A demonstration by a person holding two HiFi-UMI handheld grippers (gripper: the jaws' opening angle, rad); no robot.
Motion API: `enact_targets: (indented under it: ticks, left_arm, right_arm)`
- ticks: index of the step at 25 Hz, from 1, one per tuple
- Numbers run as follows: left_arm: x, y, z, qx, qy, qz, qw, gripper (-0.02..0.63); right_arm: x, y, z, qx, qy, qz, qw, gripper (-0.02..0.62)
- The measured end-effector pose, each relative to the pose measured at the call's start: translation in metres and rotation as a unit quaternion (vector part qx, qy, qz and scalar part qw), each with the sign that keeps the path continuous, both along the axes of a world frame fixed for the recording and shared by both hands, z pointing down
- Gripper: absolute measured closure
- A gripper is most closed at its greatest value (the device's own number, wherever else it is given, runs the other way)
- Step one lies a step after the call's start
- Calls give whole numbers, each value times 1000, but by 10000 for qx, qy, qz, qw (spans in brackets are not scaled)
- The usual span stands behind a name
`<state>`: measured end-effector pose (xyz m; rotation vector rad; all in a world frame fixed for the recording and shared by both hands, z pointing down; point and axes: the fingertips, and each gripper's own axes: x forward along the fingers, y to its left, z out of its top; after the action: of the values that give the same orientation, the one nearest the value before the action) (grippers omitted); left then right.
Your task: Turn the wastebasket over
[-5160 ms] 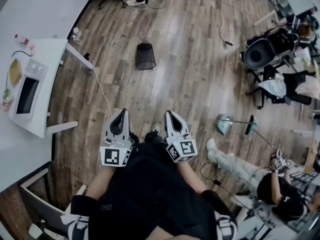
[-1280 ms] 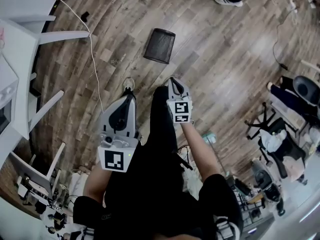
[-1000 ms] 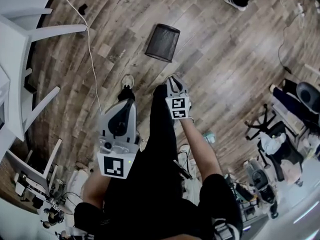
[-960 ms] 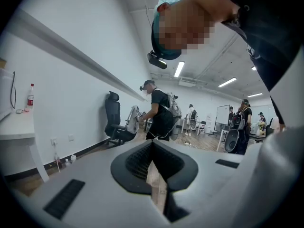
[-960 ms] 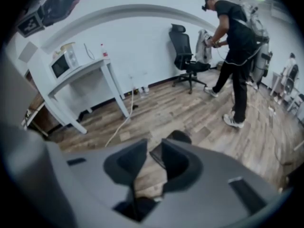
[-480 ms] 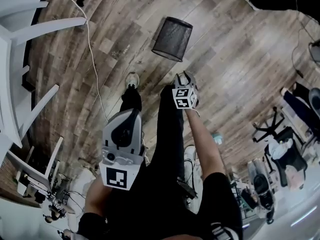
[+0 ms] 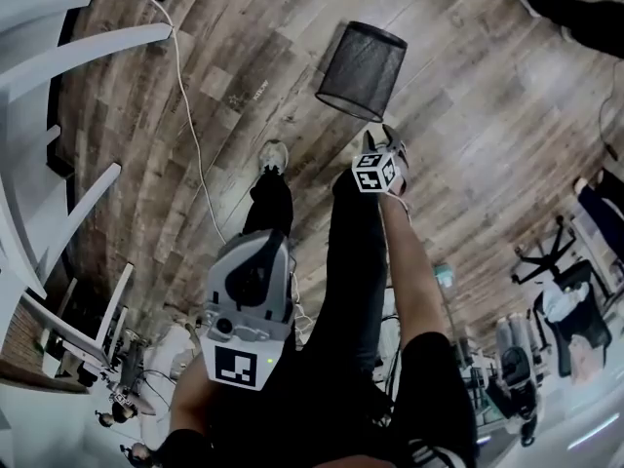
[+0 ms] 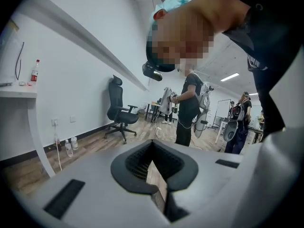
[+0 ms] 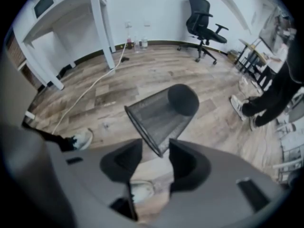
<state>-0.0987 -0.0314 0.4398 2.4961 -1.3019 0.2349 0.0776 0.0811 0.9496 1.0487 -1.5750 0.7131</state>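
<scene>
The black mesh wastebasket [image 7: 363, 69] rests on the wood floor just ahead of me; it looks tipped mouth-down, its solid dark base [image 9: 183, 99] facing up and away and its wide rim nearest me. My right gripper [image 7: 381, 136] points steeply down close to that rim. Its jaws are opening, with nothing between them; the basket's rim [image 9: 142, 129] shows just past the right gripper [image 9: 154, 148] tips. My left gripper [image 7: 265, 240] hangs back by my left leg, far from the basket. In its own view the left gripper [image 8: 154, 163] is shut and empty.
White table legs [image 7: 97, 52] stand at the left, with a white cable [image 7: 185, 105] trailing over the floor. My shoe [image 7: 275, 154] is near the basket. An office chair [image 9: 204, 11] and a white desk [image 9: 71, 4] stand by the wall. Other people [image 8: 189, 106] stand farther off.
My right gripper has dropped toward the basket and its jaws have spread apart. The left gripper has sunk too, still shut. The basket now looks closer and larger.
</scene>
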Motion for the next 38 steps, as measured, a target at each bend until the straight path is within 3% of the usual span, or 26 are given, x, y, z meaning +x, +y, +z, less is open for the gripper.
enact_targets:
  ticks: [6,14,19,25,38]
  left_arm:
    - [-6,-3,19,-44,18,-88,9999,572]
    - [-14,0,32,-100,135,-71,9998,572]
    - [-15,0,28,-41,139,-56,9999,572]
    - [-11,1,23,-62,183,-83,9998,572]
    - [-12,-7,1,-35,232,-241,9994,572]
  right_arm:
    - [3,14,50,-444,516,-450,9967,416]
    - [12,6,73,-472,933,-397,9937,458]
    - [13,6,73,-568,741,-387,9949,499]
    - [6,0,58,-553,598,-889,9927,532]
    - [7,-38,7,-519,-53,-597,9969,540]
